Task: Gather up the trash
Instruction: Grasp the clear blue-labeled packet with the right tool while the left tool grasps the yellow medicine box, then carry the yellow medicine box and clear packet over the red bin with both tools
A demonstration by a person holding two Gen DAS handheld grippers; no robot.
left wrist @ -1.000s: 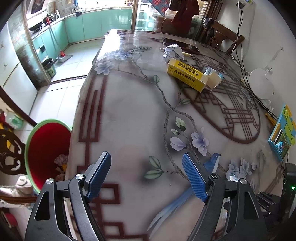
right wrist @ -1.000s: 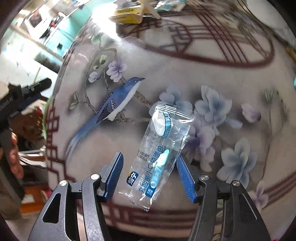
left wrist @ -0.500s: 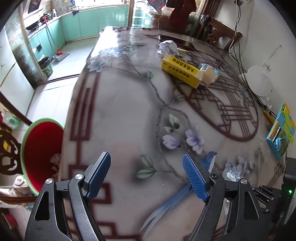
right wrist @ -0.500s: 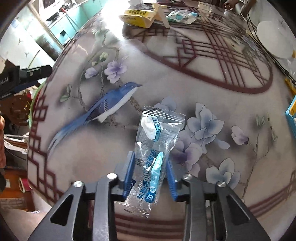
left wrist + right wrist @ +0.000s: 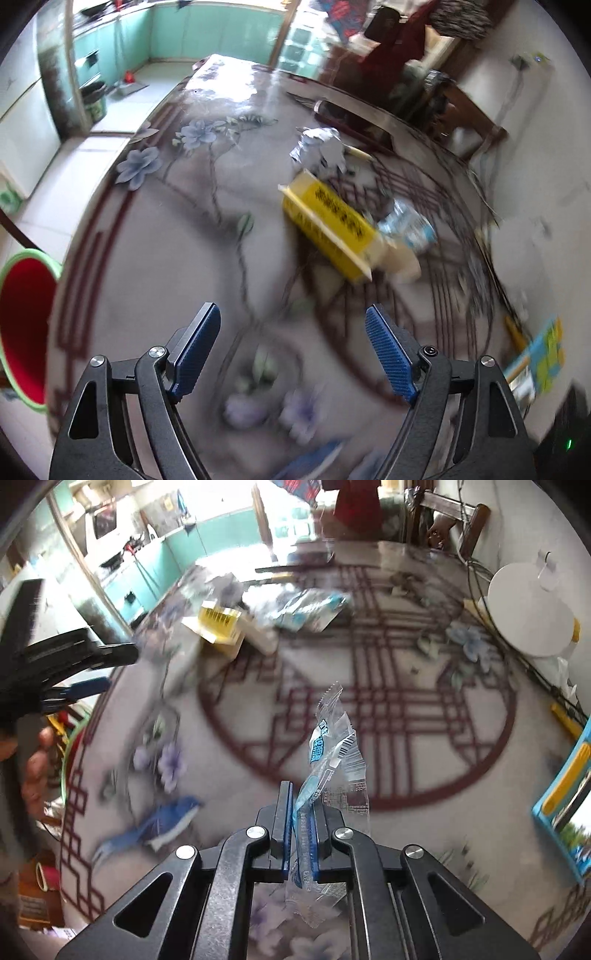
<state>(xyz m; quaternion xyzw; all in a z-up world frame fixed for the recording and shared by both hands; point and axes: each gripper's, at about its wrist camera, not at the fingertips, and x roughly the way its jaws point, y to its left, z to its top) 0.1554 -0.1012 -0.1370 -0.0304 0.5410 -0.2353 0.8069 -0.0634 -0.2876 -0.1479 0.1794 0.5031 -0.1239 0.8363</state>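
Pinching the clear plastic wrapper (image 5: 334, 764) between its blue pads, the right gripper (image 5: 300, 834) has lifted it clear of the flowered table (image 5: 424, 775); a second ago that wrapper lay flat on the painted blossoms with the fingers wide on either side of it, then they closed around it. Now it stands up out of the closed jaws, its crimped top in the air, nothing beneath it touching the cloth. So one piece of trash is secured, and as I judge it, what remains for it is the carry over to the red bin (image 5: 22, 325), which sits off the table's left edge, beside the person's left hand

The left gripper (image 5: 293, 354) holds nothing, its blue pads standing well apart. It has swung forward over the table since a second ago: the yellow box (image 5: 328, 225) looms far larger in its view, with a crumpled blue-and-white packet (image 5: 408, 227) just beside the box's far end and a wad of crumpled paper (image 5: 319, 147) a little beyond. Both views are smeared with motion. My guess is that the box is its next target, though nothing there is touched yet
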